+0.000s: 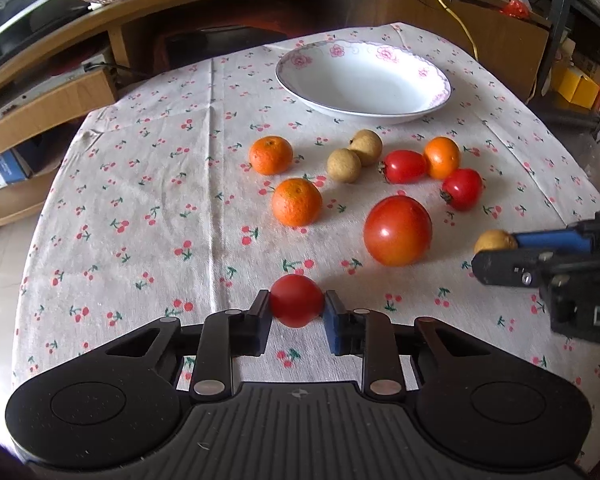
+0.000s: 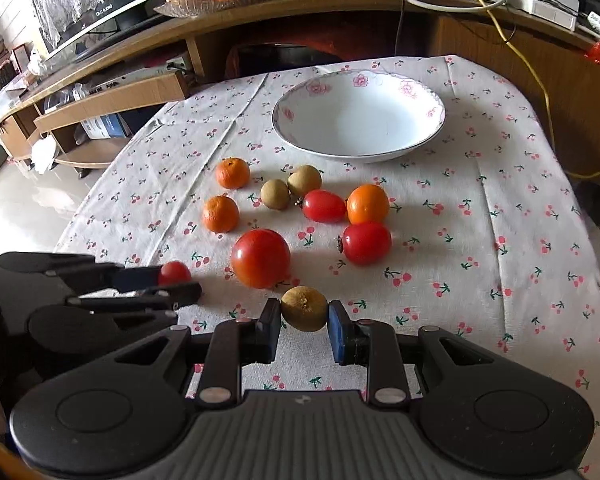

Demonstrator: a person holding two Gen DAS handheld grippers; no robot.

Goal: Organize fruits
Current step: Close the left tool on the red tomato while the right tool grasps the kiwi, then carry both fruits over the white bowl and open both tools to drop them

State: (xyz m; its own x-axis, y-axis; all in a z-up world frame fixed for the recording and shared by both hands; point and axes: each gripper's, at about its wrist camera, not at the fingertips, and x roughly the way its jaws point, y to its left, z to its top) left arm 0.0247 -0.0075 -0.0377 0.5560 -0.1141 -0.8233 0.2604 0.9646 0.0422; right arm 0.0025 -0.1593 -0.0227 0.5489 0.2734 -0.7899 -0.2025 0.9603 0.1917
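We note the table under a cherry-print cloth [image 1: 148,184], and at its far side the white bowl [image 1: 364,80] with pink flowers on the rim, holding nothing. Next in size, our left gripper [image 1: 296,304] is clamped on a small red tomato [image 1: 296,300], pads touching it on both sides, above the near edge of the cloth. Our right gripper [image 2: 304,312] is likewise closed on a brown longan [image 2: 304,308], seen from the left wrist at the right edge. On the cloth between grippers and bowl we log a big tomato [image 1: 398,230], nearest us; two mandarins [image 1: 297,202] left of it, apart from each other; a smoother orange [image 1: 442,157] touching two oblong red tomatoes [image 1: 405,166]; and two more longans [image 1: 344,165] touching one another near the middle. On the shelf behind, a glass dish [image 2: 204,4] holds more oranges.
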